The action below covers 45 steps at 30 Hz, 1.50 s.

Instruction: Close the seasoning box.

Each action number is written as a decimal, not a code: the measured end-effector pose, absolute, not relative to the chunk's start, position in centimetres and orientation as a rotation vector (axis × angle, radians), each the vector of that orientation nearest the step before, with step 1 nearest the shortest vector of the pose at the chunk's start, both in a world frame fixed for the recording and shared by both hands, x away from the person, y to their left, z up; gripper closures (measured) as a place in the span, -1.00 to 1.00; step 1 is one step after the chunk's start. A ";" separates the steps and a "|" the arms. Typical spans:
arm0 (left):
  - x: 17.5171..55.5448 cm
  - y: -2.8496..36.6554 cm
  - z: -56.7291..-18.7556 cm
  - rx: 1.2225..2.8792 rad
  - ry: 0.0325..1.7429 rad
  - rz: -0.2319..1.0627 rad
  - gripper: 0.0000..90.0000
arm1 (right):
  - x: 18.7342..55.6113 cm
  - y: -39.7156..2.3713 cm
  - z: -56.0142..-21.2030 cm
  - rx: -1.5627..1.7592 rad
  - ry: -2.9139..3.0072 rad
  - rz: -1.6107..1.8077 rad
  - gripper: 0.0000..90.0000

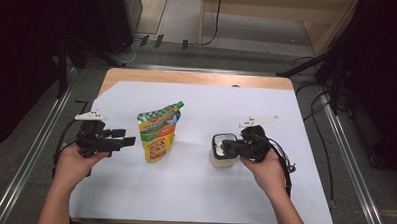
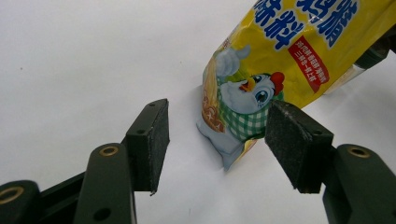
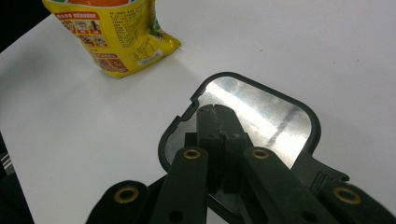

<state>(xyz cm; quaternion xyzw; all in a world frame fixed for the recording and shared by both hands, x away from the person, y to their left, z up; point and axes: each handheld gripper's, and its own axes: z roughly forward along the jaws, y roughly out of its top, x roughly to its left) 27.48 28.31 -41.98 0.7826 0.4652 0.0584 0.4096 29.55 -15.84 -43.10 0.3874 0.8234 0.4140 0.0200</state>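
1. Pouch [image 1: 158, 131], yellow with a green-checked top and a chicken cartoon, stands just ahead of my left gripper [image 1: 127, 141]. Its bottom corner [image 2: 229, 149] sits beyond the gap between the jaws, nearer the right-hand pad [image 2: 292, 140]; neither pad touches it.
2. Left gripper jaws are spread, wide enough to take the pouch's lower edge. My reading: the gripper is lined up low so the pads meet the stiff bottom seam rather than the soft middle.
3. Right gripper [image 3: 217, 119] has its jaws pressed together, tips resting over the shiny foil-like top of a container [image 3: 261, 119] with a black rim. I cannot tell whether the tips pinch anything there; nothing shows between them.
4. In the high view that container [image 1: 221, 150] stands directly in front of the right gripper [image 1: 234, 147], well apart from the pouch, on the white table sheet [image 1: 193, 192].
5. Judgement: the closed tips seem set on the lid to press or steady it while the left side goes for the pouch.
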 end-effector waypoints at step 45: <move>27.7 28.0 -42.5 1.993 1.193 0.140 -0.11 | 31.1 -25.8 -44.2 1.263 2.205 1.295 -0.25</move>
